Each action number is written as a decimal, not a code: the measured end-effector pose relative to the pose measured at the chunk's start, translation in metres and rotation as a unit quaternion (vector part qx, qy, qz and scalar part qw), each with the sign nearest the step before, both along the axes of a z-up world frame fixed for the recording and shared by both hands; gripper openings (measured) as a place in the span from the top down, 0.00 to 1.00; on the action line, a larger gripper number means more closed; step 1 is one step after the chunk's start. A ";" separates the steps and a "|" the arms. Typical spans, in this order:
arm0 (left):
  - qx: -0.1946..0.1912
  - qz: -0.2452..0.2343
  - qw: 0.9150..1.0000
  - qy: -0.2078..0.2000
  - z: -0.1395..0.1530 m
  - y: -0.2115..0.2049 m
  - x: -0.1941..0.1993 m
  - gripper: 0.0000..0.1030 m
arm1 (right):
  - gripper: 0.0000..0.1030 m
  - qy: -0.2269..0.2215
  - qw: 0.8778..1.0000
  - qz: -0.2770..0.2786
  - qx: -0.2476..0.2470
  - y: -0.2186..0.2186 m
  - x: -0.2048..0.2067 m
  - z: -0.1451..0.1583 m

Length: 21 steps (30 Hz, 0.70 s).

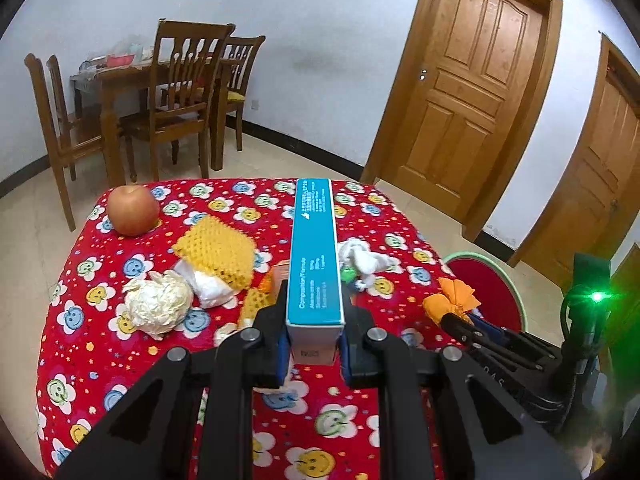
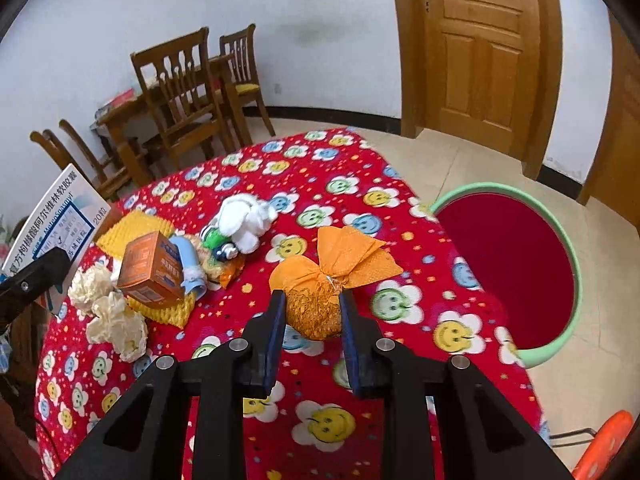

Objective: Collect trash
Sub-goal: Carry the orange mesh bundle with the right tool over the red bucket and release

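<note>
My left gripper is shut on a long blue and white medicine box, held above the table and pointing away; the same box shows at the left edge of the right wrist view. My right gripper is shut on an orange knotted bag, lifted a little off the cloth; the left wrist view shows this orange bag at the right. On the red smiley tablecloth lie crumpled cream paper, yellow foam netting, an orange carton and white wadded tissue.
An apple sits at the table's far left corner. A red bin with a green rim stands on the floor to the table's right. Wooden chairs and a table stand by the far wall, wooden doors to the right.
</note>
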<state>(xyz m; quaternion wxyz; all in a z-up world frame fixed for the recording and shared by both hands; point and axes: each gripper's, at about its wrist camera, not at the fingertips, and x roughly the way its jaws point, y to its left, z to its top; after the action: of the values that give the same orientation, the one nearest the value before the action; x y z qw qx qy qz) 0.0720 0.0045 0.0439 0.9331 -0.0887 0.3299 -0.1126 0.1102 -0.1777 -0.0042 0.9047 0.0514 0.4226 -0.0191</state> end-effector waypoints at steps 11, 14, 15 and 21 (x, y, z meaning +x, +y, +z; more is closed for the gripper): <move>0.004 -0.049 0.999 0.003 0.011 -0.052 -0.001 0.82 | 0.74 -0.031 0.999 -0.042 0.004 -0.052 -0.023 0.024; 0.003 -0.063 0.998 0.006 0.013 -0.068 0.001 0.82 | 0.74 -0.034 0.998 -0.057 0.005 -0.069 -0.025 0.025; 0.002 -0.069 0.998 0.007 0.012 -0.074 0.003 0.82 | 0.74 -0.034 0.998 -0.062 0.006 -0.074 -0.026 0.025; 0.013 -0.092 0.996 0.009 0.009 -0.108 0.012 0.82 | 0.74 -0.029 0.996 -0.087 0.011 -0.105 -0.025 0.019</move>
<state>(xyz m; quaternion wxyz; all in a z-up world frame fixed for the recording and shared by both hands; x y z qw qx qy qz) 0.0837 -0.1033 0.0531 0.9170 -0.0474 0.3461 -0.1927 0.0853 -0.2830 0.0145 0.9108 0.0987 0.3902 -0.0915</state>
